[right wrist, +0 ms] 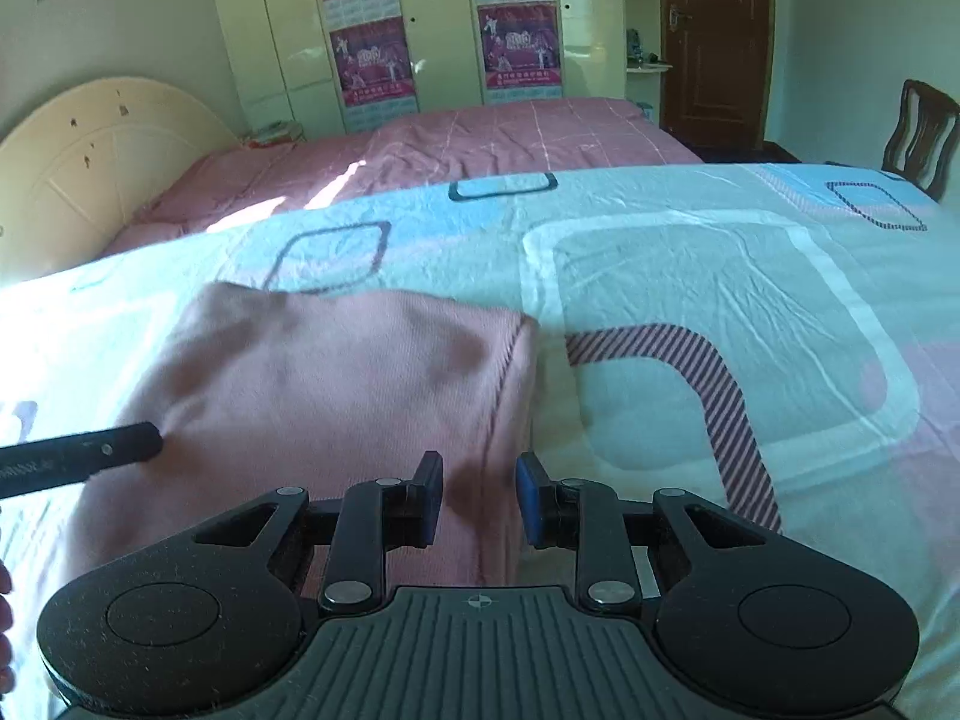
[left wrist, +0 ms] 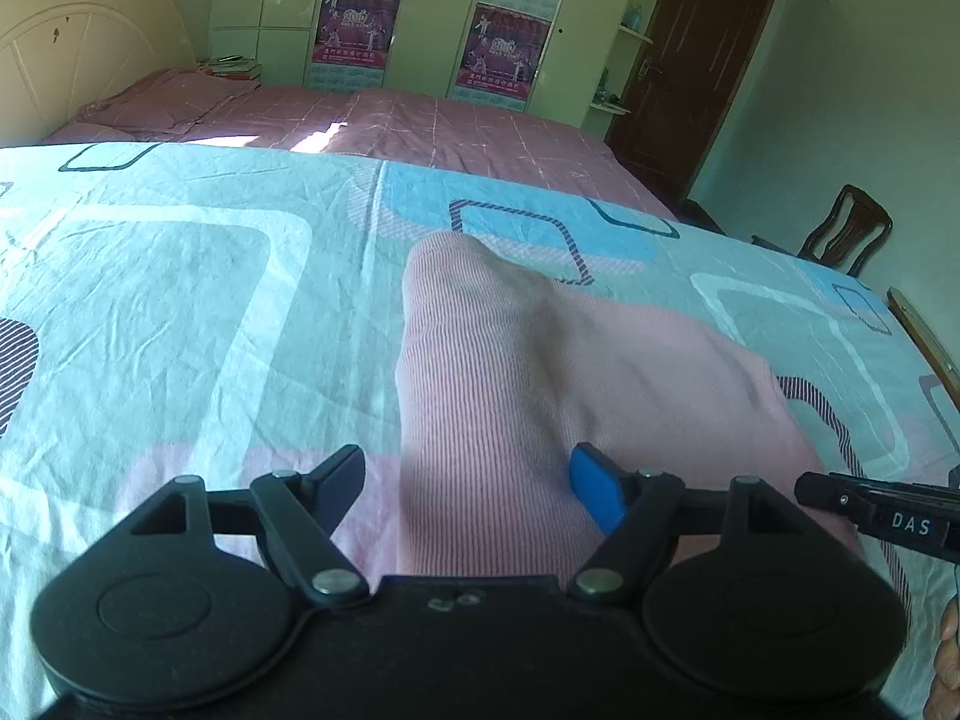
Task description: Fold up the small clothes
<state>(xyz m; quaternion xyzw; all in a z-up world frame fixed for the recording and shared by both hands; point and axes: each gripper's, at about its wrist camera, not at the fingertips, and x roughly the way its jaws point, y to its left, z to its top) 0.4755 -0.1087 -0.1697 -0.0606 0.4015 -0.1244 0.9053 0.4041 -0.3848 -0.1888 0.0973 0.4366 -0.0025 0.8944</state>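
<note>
Pink garment (left wrist: 540, 372) flat on patterned bed sheet (left wrist: 180, 300). Left gripper (left wrist: 468, 489) jaws wide over its near edge, gripping nothing. Right gripper (right wrist: 480, 498) jaws narrow, a fold of garment between them; can't tell if pinched.

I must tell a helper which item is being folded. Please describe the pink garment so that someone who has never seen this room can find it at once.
Start from the near bed, covered by a light blue sheet printed with big rounded squares. On that sheet, just in front of both grippers, lies the pink garment, a ribbed knit piece folded into a rough rectangle. The pink bedspread on the far bed is darker with thin white lines, and flat.
</note>
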